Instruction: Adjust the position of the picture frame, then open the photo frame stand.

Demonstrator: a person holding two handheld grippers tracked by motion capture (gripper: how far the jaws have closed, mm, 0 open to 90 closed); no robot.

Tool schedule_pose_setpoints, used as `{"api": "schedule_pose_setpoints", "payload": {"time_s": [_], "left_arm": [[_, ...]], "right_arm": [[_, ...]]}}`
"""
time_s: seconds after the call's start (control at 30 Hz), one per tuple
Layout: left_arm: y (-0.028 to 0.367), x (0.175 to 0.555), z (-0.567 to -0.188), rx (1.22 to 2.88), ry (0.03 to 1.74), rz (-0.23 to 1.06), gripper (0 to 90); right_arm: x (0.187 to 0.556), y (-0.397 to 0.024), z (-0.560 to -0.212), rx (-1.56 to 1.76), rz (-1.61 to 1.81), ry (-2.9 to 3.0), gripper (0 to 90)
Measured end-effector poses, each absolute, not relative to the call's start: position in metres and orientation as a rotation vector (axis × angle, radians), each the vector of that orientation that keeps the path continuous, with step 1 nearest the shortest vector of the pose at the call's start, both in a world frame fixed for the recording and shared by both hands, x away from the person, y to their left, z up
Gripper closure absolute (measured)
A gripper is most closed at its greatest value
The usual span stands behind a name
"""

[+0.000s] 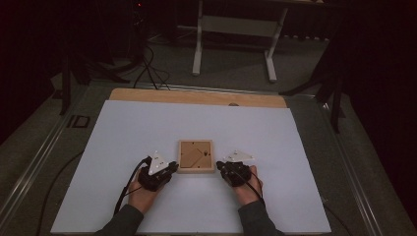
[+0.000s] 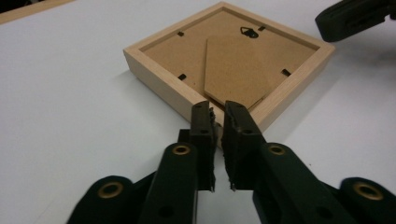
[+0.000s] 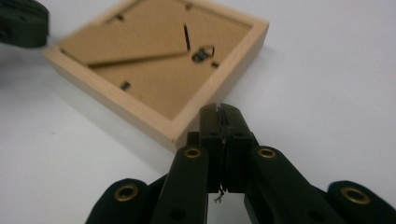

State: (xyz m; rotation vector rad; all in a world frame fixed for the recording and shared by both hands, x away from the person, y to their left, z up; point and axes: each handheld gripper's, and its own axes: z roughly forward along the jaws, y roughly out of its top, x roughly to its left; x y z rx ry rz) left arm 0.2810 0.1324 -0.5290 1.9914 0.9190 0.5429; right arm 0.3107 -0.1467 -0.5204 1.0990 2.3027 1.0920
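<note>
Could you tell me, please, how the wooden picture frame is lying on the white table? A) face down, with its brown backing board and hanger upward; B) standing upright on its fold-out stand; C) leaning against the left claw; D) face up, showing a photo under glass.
A: the picture frame lies flat on the table, its brown backing board, small clips and metal hanger facing up.
</note>
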Motion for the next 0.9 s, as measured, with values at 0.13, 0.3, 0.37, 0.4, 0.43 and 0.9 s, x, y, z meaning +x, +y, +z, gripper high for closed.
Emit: {"api": "schedule_pose_setpoints", "payload": {"time_s": [0.13, 0.3, 0.37, 0.4, 0.43, 0.9], "left_arm": [[0.134, 0.28, -0.526, 1.973, 0.918, 0.555, 78.4], [0.138, 0.279, -0.522, 1.943, 0.916, 0.552, 75.2], [0.139, 0.279, -0.521, 1.932, 0.914, 0.543, 73.1], [0.139, 0.278, -0.52, 1.93, 0.909, 0.547, 71.8], [0.139, 0.278, -0.519, 1.925, 0.909, 0.549, 70.0], [0.145, 0.276, -0.506, 1.855, 0.938, 0.549, 51.9]], "right_arm": [[0.308, -0.148, -0.513, 1.043, 1.14, 2.278, 88.2], [0.305, -0.148, -0.509, 1.001, 1.17, 2.266, 87.4], [0.304, -0.148, -0.508, 0.998, 1.171, 2.267, 87.4], [0.304, -0.148, -0.509, 0.996, 1.172, 2.267, 87.4], [0.304, -0.147, -0.509, 0.993, 1.173, 2.269, 87.5], [0.303, -0.139, -0.515, 0.921, 1.167, 2.317, 88.0]]}}
